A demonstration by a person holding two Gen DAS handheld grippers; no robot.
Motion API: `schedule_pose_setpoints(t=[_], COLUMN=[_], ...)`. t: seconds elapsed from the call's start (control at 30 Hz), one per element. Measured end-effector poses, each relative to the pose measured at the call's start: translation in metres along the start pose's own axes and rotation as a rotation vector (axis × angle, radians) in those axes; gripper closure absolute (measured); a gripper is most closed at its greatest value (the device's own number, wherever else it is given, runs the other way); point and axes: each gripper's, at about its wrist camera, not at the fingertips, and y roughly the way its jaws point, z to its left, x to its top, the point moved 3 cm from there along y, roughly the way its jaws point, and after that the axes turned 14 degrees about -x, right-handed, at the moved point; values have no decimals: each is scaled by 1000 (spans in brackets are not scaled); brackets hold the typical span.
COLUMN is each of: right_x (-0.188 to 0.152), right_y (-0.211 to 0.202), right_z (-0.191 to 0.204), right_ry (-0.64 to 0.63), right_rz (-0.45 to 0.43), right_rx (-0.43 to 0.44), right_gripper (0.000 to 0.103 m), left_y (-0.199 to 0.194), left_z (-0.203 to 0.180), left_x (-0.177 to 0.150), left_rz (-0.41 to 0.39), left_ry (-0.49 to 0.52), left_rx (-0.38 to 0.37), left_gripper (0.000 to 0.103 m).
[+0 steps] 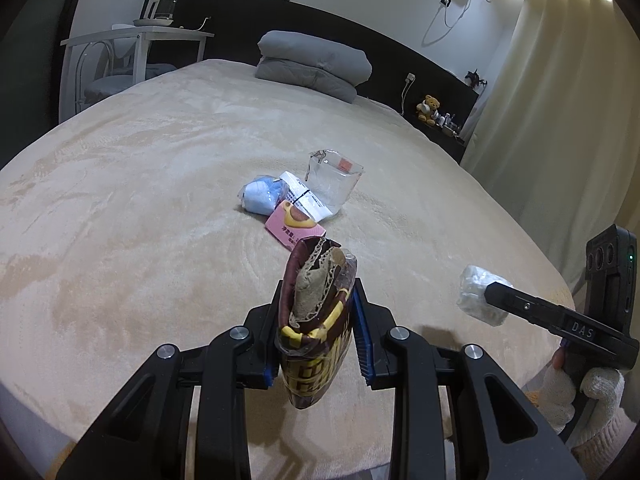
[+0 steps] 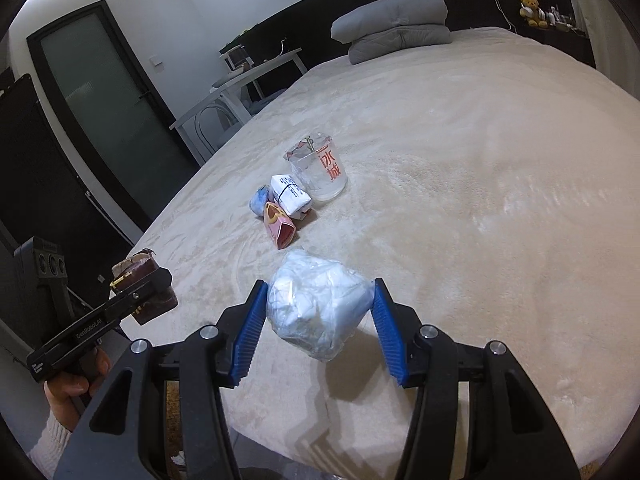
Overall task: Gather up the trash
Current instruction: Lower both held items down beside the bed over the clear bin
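My left gripper (image 1: 318,312) is shut on a brown and yellow snack wrapper (image 1: 316,320) and holds it above the bed's near edge; it also shows in the right wrist view (image 2: 144,286). My right gripper (image 2: 320,312) is shut on a white crumpled plastic bag (image 2: 320,304), also seen in the left wrist view (image 1: 480,294). On the beige bed (image 1: 140,200) lie a pink carton (image 1: 296,226), a blue and white bundle (image 1: 260,196), a white paper packet (image 1: 306,196) and a clear plastic cup (image 1: 334,180).
Folded grey bedding (image 1: 316,64) lies at the head of the bed. A white side table (image 1: 136,40) with a kettle stands at the left. A teddy bear (image 1: 428,108) sits on the headboard shelf. Curtains (image 1: 552,100) hang at the right.
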Motion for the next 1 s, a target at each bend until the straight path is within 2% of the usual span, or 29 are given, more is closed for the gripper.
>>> schedule_pose_setpoints(t=[0.5,0.83,1.0], right_x=[-72,-109,-125], right_y=[-51,-67,-69], right_z=[-11,6,14], right_ry=[19,24,11], right_rz=[-22,0,24], right_rx=[-11,25,55], right_gripper=[50,50,50], left_y=[-41,-56,-54], left_z=[-22,-39,-45], left_x=[-57,-98,-117], left_rz=[-41,-27,13], left_ry=[-11,-31,-35], left_rx=[-33,-64,-87], left_gripper=[74,74,74])
